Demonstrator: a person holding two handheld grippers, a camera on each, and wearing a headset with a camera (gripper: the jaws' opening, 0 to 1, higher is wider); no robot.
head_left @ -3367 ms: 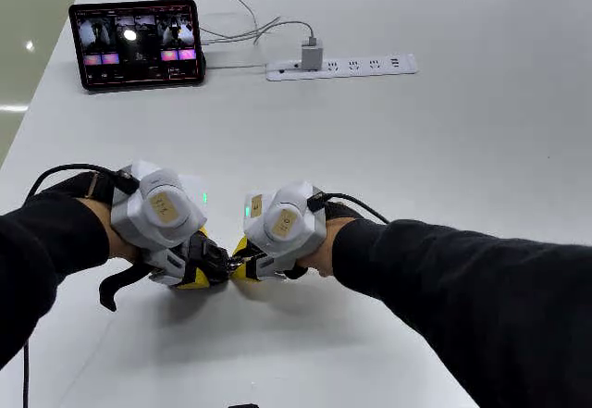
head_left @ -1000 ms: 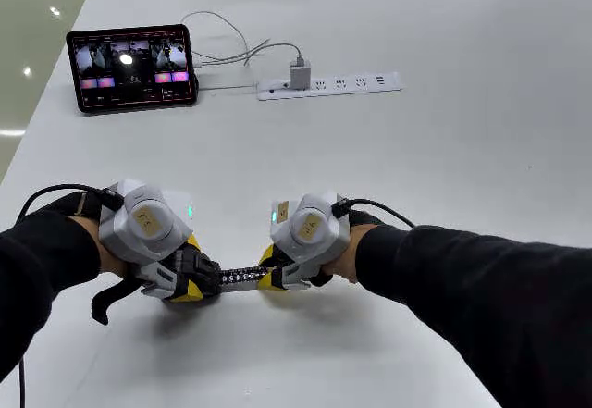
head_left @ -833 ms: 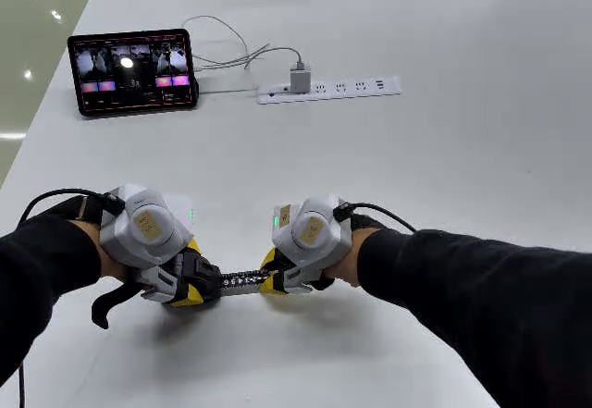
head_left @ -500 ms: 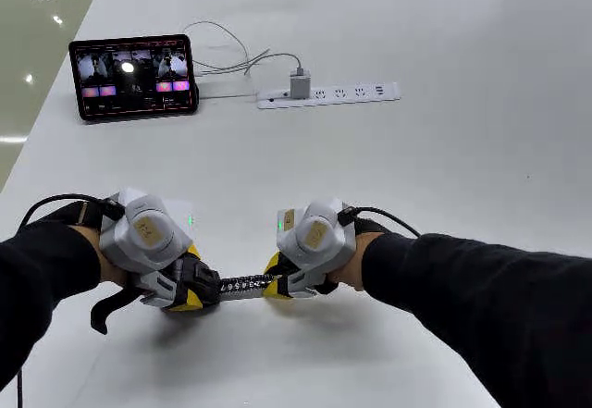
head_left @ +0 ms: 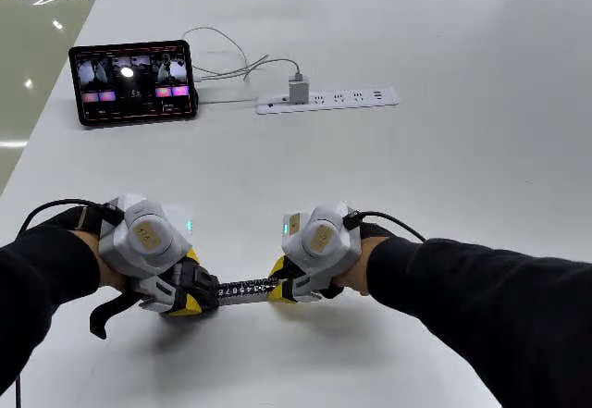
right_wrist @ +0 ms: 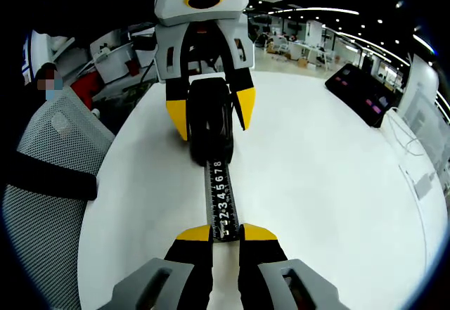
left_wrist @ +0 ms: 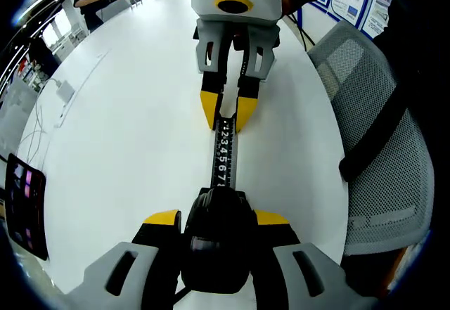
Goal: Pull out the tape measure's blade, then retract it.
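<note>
Over toward the far left corner of the table (head_left: 444, 167) sits a tablet (head_left: 132, 81), screen lit. White cables (head_left: 231, 70) trail from it rightward to a charger (head_left: 298, 90) plugged into a power strip (head_left: 328, 100), which lies flat along the far side.

Down near the front edge, left of the middle, here's the action. The left gripper (head_left: 194, 285) has its yellow-tipped jaws clamped on either side of the tape measure (left_wrist: 216, 243), a black case held low at the table. Whether the case touches the table, I cannot tell. Out of the case runs the blade (head_left: 245, 290), dark with white numerals, stretched straight toward the right. The right gripper view shows the digits one to eight along it. At the blade's end, the right gripper (head_left: 277, 283) pinches the tip, its jaws drawn almost together on it. The two grippers face each other nose to nose, with a short run of blade between them. Black sleeves (head_left: 481, 306) reach in from both sides.
</note>
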